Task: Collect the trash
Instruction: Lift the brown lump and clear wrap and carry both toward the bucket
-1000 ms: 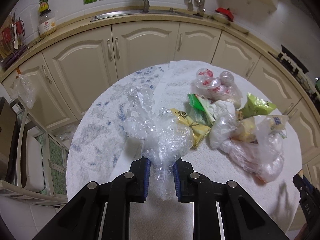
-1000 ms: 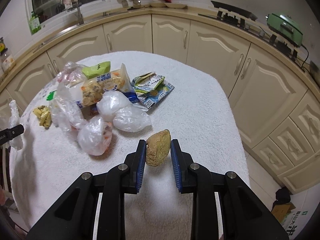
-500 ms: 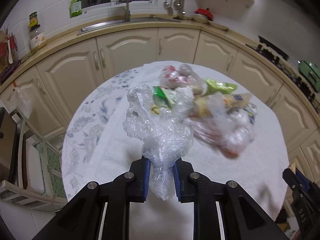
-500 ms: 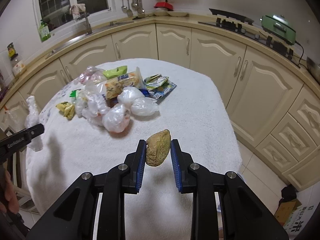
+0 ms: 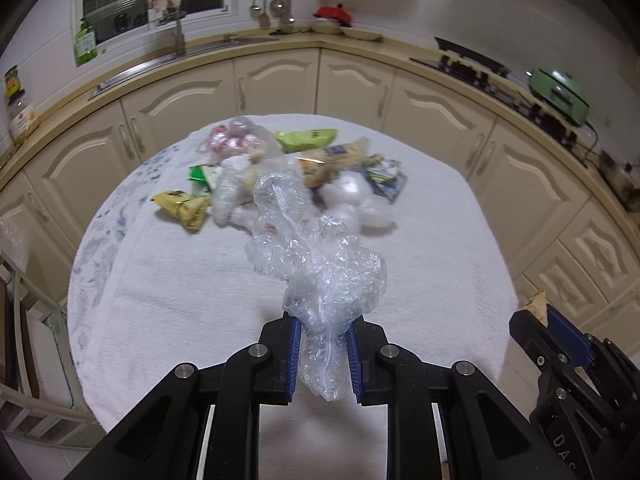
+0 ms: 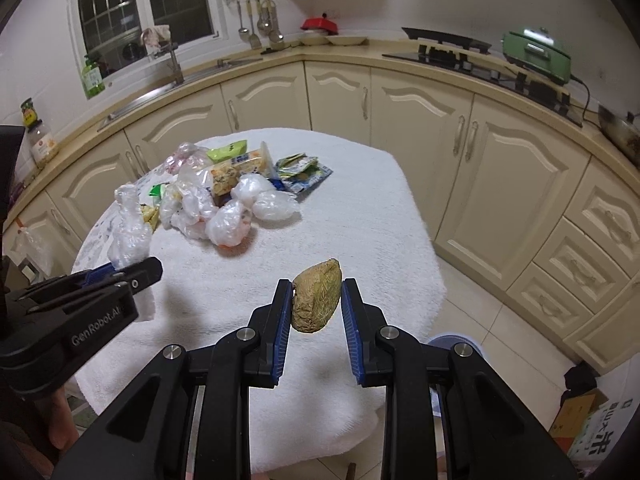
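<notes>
On the left, the left gripper (image 5: 322, 346) is clamped on a crumpled clear plastic bag (image 5: 320, 264), its side reading "GenRobot.AI". Rightward, the right gripper (image 6: 316, 307) pinches a brownish lump (image 6: 316, 301). Both hang above the towel-covered surface (image 6: 360, 240); I judge carrying to a bin comes next.
</notes>
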